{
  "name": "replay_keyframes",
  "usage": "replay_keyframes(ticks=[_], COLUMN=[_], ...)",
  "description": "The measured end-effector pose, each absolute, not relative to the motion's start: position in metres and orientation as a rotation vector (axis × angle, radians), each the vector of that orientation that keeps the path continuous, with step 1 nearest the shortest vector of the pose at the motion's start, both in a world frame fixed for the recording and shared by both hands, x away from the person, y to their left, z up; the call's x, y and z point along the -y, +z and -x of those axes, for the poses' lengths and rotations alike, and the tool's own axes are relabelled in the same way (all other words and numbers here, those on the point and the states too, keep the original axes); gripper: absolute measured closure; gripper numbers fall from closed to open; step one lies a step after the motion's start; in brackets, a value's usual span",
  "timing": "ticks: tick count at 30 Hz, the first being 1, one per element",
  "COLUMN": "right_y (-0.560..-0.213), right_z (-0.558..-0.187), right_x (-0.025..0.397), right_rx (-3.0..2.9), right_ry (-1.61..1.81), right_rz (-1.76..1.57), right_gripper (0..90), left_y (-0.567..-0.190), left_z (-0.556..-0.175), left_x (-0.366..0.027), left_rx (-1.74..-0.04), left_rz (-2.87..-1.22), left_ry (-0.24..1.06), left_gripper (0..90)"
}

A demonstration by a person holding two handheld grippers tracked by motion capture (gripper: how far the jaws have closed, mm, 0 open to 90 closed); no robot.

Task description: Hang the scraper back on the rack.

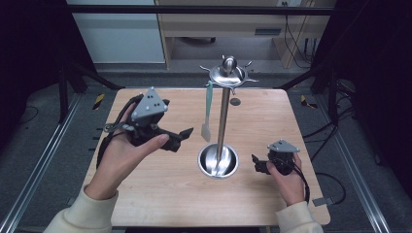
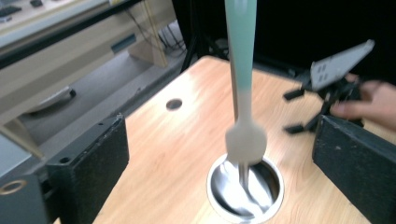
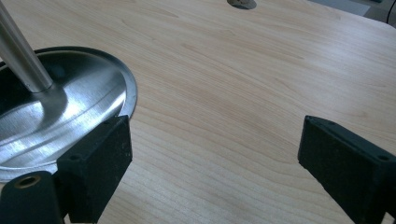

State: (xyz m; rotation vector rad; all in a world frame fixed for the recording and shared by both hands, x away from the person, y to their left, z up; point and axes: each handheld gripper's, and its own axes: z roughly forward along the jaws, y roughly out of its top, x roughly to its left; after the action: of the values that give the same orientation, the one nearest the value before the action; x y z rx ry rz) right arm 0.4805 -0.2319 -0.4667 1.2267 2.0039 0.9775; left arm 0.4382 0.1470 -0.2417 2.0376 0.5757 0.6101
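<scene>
A steel utensil stand rises from its round dished base (image 1: 218,162) to a hooked top (image 1: 227,73) at the table's middle. A spatula (image 1: 207,114) with a teal handle and a pale head hangs from one hook, left of the pole. My left gripper (image 1: 180,138) is held off the table left of the spatula, open, pointing at it and apart from it. In the left gripper view the spatula (image 2: 245,137) hangs ahead, past the spread jaws of my left gripper (image 2: 224,158). My right gripper (image 1: 256,164) sits open just right of the base (image 3: 60,112), empty (image 3: 212,158).
The wooden table (image 1: 160,189) has a small round hole (image 1: 235,101) behind the stand. The stand's pole (image 3: 21,51) leans across the right gripper view's left corner. Black frame bars and cables surround the table; a wooden cabinet stands beyond.
</scene>
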Motion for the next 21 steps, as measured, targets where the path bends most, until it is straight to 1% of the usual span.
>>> replay_keyframes(ticks=[4,11,21], right_y=[-0.467,-0.467,-0.468], right_z=[-0.481,-0.481,-0.481], right_x=[0.231,0.232,0.232], right_rx=[-2.011,-1.994,-2.001], right_ry=[0.972,0.972,0.971], right_rz=[-1.22,-1.225,-1.228], right_gripper=[10.1,9.2,9.2], left_y=[-0.265,-0.306,-0.364], left_z=[-0.436,-0.437,-0.439], left_x=[-0.155,-0.168,-0.178], left_rx=[-0.576,-0.636,-0.673], left_rz=[-2.066,-2.107,-2.174], left_ry=[0.602,0.55,0.532], left_gripper=[2.6,2.6,3.3])
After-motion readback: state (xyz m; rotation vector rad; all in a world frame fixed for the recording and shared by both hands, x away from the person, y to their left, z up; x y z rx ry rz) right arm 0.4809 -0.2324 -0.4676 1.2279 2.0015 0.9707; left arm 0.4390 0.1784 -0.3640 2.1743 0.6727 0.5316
